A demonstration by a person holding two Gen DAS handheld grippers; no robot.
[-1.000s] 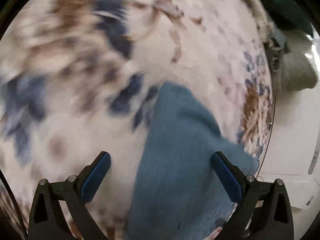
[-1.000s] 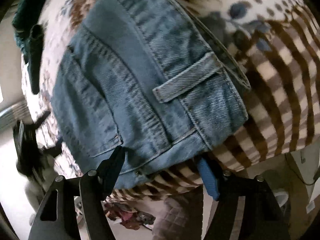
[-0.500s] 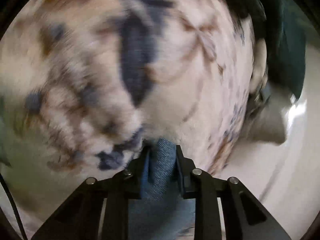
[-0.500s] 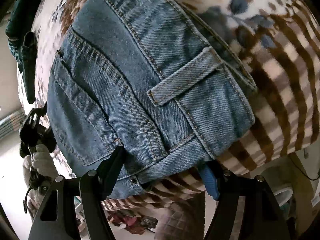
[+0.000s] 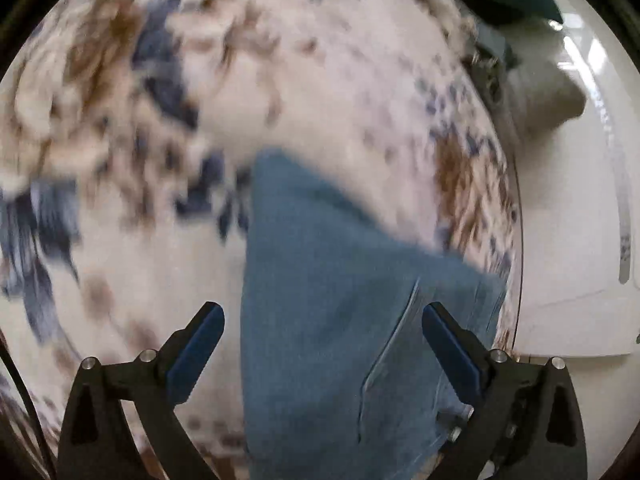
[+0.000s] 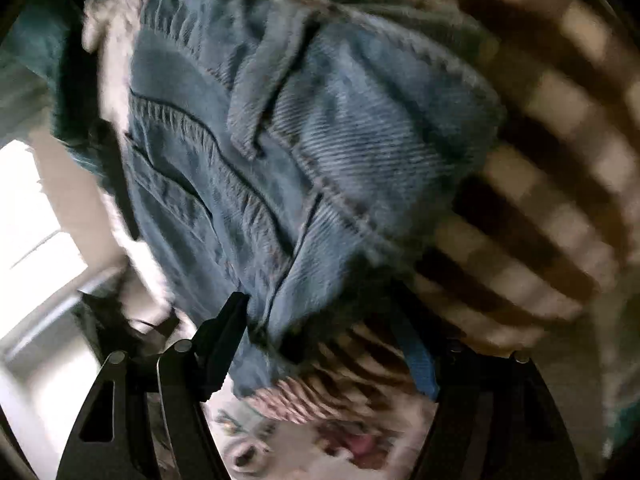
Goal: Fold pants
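Denim jeans [image 6: 304, 152] lay on the blanket [image 5: 320, 92] between both spread grippers, left [image 5: 322, 356] and right [image 6: 332, 344], gripping nothing, so the fold could slump open.

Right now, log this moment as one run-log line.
task: fold pants | left gripper: open over jeans | right gripper: open at jeans edge | surface: patterned blanket | both views blurred

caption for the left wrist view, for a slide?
Open left gripper straddling a blue denim pant leg on a patterned blanket.
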